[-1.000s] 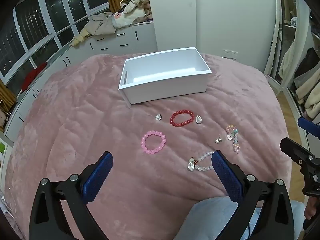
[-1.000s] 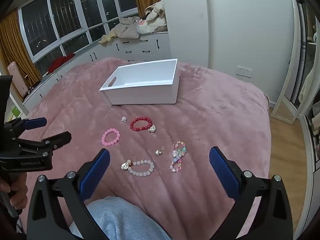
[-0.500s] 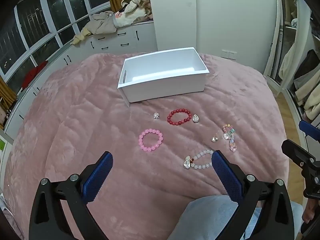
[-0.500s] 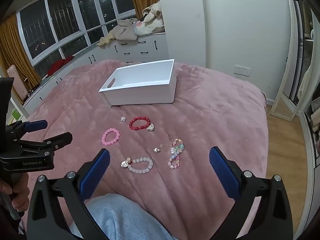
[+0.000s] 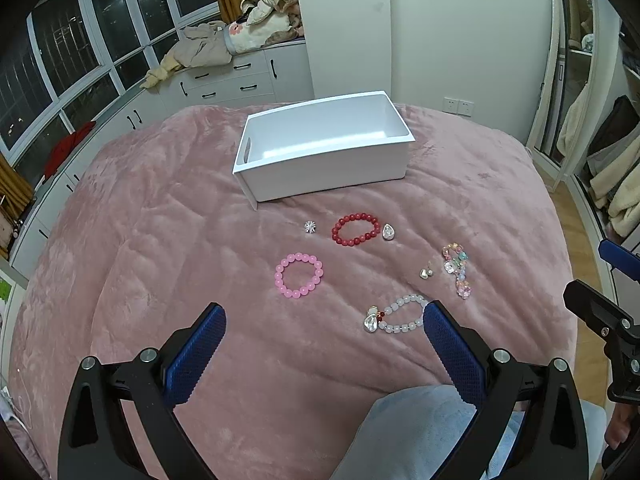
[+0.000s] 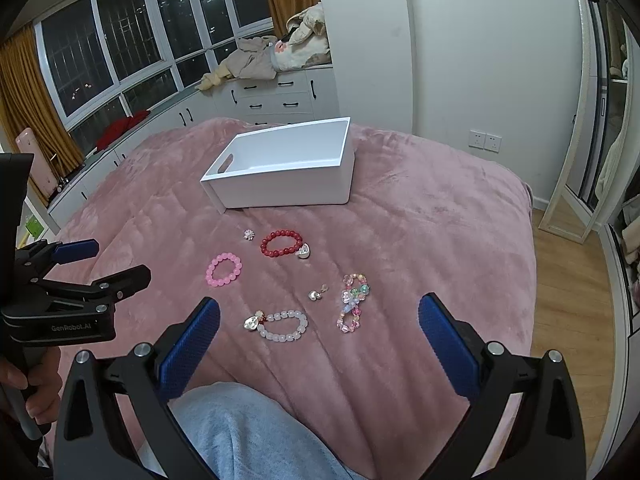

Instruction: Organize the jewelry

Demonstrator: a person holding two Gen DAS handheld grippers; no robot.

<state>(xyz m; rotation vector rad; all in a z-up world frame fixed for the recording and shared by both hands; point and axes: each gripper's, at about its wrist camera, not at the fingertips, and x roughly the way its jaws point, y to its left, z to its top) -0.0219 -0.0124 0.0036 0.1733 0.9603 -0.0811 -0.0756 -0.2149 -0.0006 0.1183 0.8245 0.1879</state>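
Observation:
An empty white box stands on the pink bedspread. In front of it lie a red bead bracelet, a pink bead bracelet, a pale bead bracelet with a silver charm, a pastel multicolour bracelet, a silver teardrop charm, a small sparkly stud and small silver earrings. My left gripper is open and empty, above the near edge. My right gripper is open and empty too.
The pink bedspread covers the whole bed. My knee in light blue trousers is at the near edge. White drawers with piled clothes stand behind the bed. A wooden floor and a wardrobe lie to the right.
Both grippers have drawn back and risen slightly, so the jewelry sits a little further away. Nothing was picked up or moved.

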